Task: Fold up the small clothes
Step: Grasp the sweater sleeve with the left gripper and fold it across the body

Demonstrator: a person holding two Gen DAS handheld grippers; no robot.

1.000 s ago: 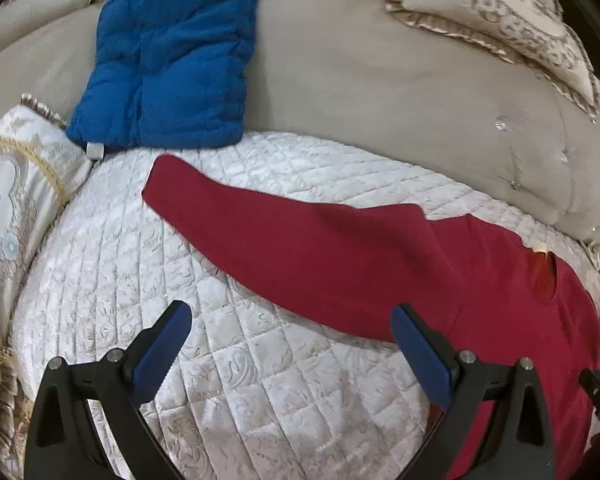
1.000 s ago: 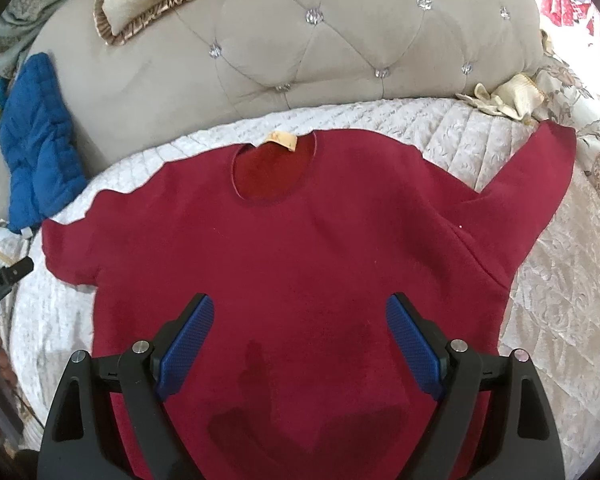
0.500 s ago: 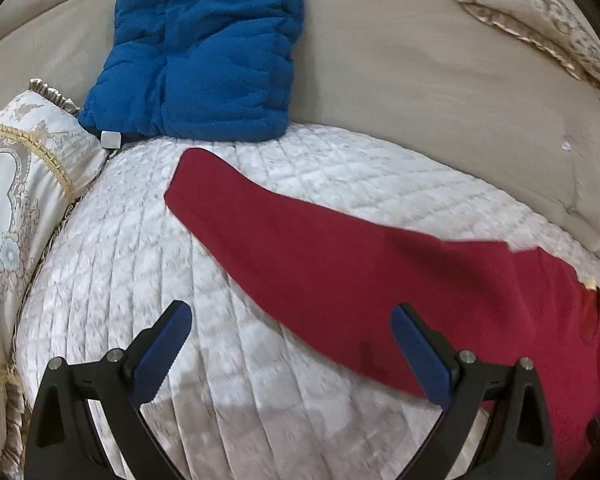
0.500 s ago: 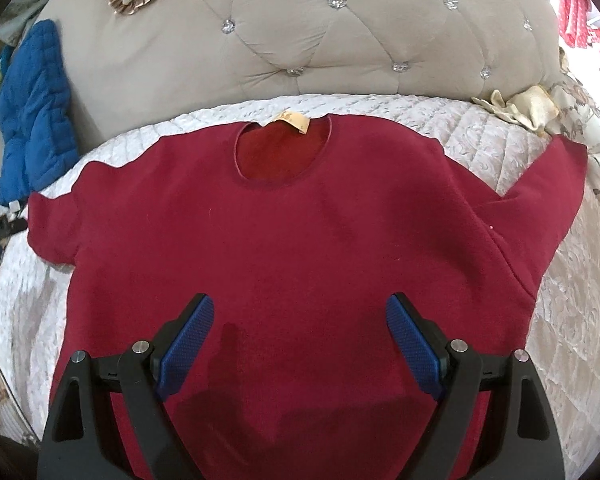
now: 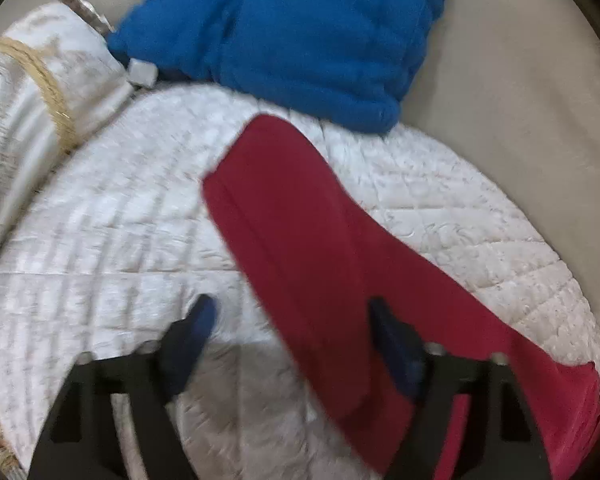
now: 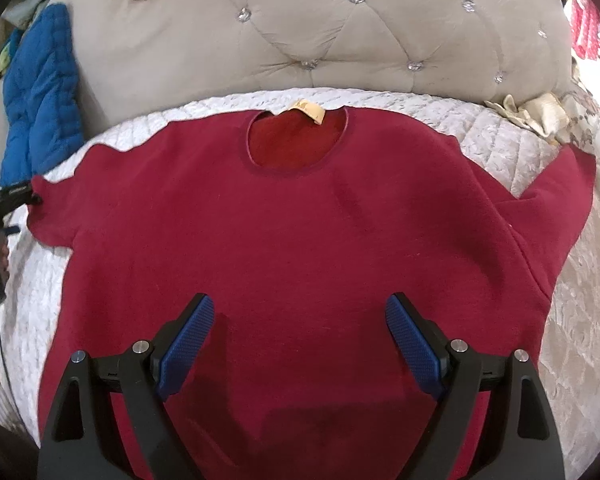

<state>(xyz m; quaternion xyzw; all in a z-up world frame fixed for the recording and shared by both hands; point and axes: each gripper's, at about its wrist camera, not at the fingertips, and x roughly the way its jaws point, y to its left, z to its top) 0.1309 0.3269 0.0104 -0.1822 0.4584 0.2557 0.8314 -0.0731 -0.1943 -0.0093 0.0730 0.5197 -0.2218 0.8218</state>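
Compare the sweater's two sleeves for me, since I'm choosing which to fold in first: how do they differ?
In the right wrist view, the left sleeve points straight out sideways, while the right sleeve angles up toward the headboard. The left sleeve has the left gripper at its cuff; the right sleeve has no gripper near it. Both lie flat and unfolded on the quilt.

Left view motion-blurred, right sharp, fisheye-curved edges

Left wrist view: low, close over the sweater's sleeve (image 5: 300,232), blurred, facing the blue cushion (image 5: 300,32). Right wrist view: higher above the sweater (image 6: 300,240) body, facing the headboard (image 6: 300,32). Shared: sweater, cushion, quilted bed (image 6: 492,140).
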